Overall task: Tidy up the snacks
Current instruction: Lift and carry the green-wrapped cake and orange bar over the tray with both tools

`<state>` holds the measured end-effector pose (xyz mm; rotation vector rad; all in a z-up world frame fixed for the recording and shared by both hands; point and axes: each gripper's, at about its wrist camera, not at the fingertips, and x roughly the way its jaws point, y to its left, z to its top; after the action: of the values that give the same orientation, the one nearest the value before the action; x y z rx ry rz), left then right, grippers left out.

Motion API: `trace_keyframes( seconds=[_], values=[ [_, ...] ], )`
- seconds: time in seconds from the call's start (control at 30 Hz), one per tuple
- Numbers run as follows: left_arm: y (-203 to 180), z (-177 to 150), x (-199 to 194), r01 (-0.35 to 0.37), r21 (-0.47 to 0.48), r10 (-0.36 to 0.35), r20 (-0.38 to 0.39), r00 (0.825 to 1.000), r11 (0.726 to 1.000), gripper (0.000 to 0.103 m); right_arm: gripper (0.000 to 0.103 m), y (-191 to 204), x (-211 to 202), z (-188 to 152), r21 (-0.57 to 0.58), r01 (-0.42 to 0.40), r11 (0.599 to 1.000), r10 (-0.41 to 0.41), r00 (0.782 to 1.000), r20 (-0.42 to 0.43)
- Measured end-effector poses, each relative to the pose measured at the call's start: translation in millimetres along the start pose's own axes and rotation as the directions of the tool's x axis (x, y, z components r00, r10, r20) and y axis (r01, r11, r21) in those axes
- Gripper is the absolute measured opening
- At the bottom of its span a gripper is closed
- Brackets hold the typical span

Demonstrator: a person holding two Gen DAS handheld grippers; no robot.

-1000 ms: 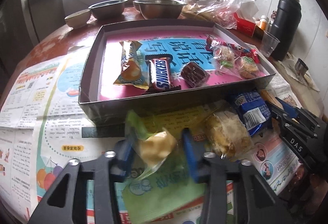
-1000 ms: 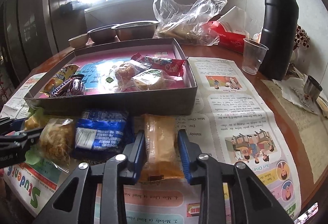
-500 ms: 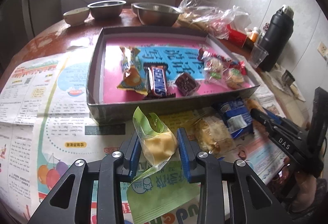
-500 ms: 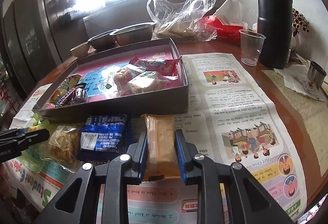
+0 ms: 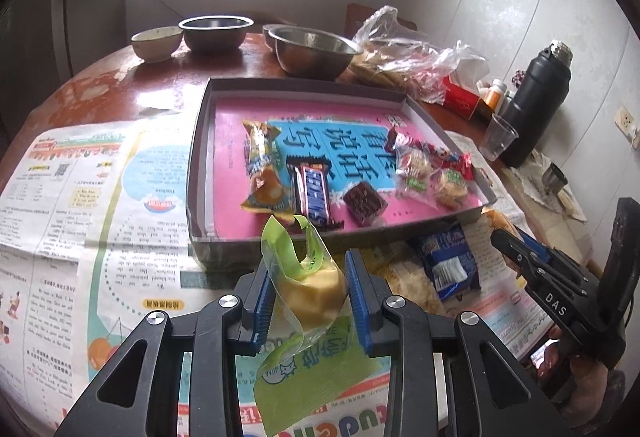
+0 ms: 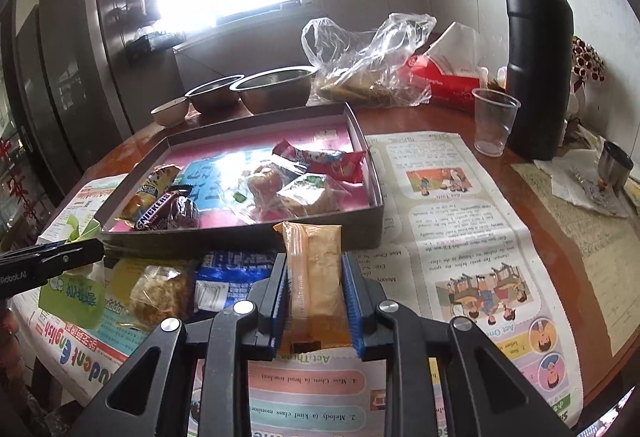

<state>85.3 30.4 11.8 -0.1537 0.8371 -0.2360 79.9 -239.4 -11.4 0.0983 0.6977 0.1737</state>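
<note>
My left gripper [image 5: 308, 277] is shut on a yellow cake in a clear green-ended wrapper [image 5: 316, 281], held above the newspaper just in front of the grey tray [image 5: 200, 165]. My right gripper [image 6: 314, 277] is shut on an orange wrapped wafer bar [image 6: 316, 269], lifted near the tray's front wall [image 6: 240, 237]. Inside the tray lie a Snickers bar [image 5: 314, 193], an orange-blue packet [image 5: 262, 173], a dark brown sweet [image 5: 364, 201] and several wrapped biscuits [image 5: 432, 173]. A blue packet [image 6: 228, 277] and a clear bag of crisp snack [image 6: 160, 293] lie on the paper between the grippers.
Newspaper [image 6: 460, 237] covers the wooden table. Metal bowls [image 5: 312, 53] and a crumpled plastic bag [image 6: 360, 69] stand behind the tray. At the right are a black flask [image 6: 536, 57], a plastic cup [image 6: 494, 121], a red tissue box [image 6: 444, 81] and a small steel cup [image 6: 616, 165].
The left gripper closed on the yellow cake and lifted it off the paper. The right gripper tightened on the wafer bar and raised it slightly, tilting up.
</note>
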Motion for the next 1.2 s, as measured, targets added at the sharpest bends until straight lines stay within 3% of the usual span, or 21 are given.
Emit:
trace_keyframes(
  seconds=[0.6,1.2],
  values=[
    [0,37,0,0.014,-0.025,-0.012,0.087,0.996,1.000,0.034,0.026,-7,-6,26,0.018,0.025,1.000,-0.026,0.998,0.062],
    [24,61,15,0.016,-0.072,-0.007,0.135,0.991,0.997,0.034,0.026,3,11,44,-0.011,0.044,0.999,-0.044,0.997,0.059]
  ],
)
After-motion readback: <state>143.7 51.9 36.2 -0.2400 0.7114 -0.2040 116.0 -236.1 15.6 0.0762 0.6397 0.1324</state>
